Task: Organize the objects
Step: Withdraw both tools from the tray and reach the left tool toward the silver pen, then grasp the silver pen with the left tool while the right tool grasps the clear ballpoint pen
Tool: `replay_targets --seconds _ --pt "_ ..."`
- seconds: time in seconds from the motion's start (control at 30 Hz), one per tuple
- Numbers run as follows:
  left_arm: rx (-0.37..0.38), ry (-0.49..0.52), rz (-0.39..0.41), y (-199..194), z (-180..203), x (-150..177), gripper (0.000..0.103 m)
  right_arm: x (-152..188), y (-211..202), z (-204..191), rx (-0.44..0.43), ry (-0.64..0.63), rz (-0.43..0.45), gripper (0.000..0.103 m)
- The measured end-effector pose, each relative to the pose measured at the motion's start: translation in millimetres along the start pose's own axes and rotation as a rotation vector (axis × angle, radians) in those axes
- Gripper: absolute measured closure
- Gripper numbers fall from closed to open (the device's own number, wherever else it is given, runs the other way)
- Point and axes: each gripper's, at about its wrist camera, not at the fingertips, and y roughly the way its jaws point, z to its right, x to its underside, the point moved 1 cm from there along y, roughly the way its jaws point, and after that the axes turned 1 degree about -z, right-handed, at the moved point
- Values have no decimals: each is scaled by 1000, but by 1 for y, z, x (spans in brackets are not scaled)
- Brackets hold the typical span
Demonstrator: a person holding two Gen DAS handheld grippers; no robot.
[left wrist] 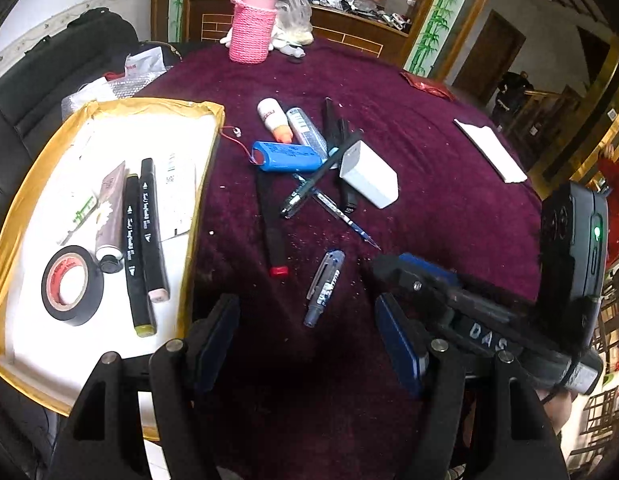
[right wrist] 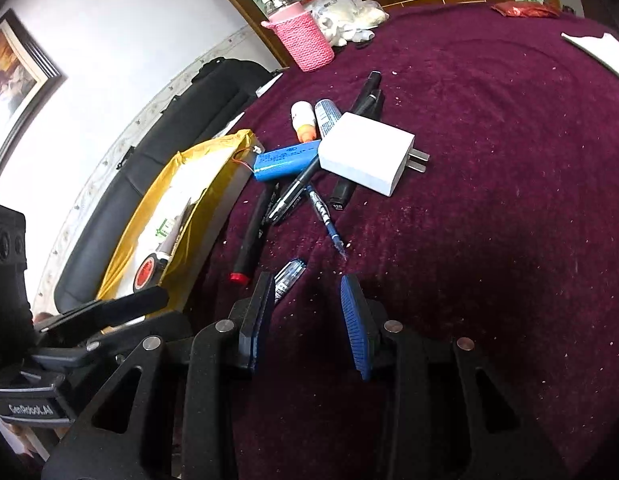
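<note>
Both grippers empty, jaws spread. My right gripper (right wrist: 305, 316) hangs beside the loose blue pen (right wrist: 287, 276) at 11 o'clock, likely next. Left gripper (left wrist: 307, 344) waits near the yellow-lined box (left wrist: 13, 216), at its 10 o'clock, where markers (left wrist: 143, 240) lie.

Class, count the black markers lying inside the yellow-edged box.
2. Both lie side by side in the box: the left marker with an olive tip, the right marker with a pale pink tip. Others may be hidden.
</note>
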Motion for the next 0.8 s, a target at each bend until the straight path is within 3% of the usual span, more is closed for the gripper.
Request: replay_targets --seconds 0.23,0.37,0.53,0.7,0.8 --pt "22 -41 -2 -3 -13 0 32 -36 14 -18 76 -122 -43 68" --pt "24 -44 31 -13 -21 4 32 -47 39 -21 78 -168 -129 68" --pt "-17 17 111 -20 -15 8 32 -40 27 -20 61 -136 -99 68" --pt "26 46 93 -16 -7 8 32 -57 46 -29 92 -183 -135 68" --pt "35 41 81 -14 -9 10 32 -64 63 -39 155 -254 -166 69"
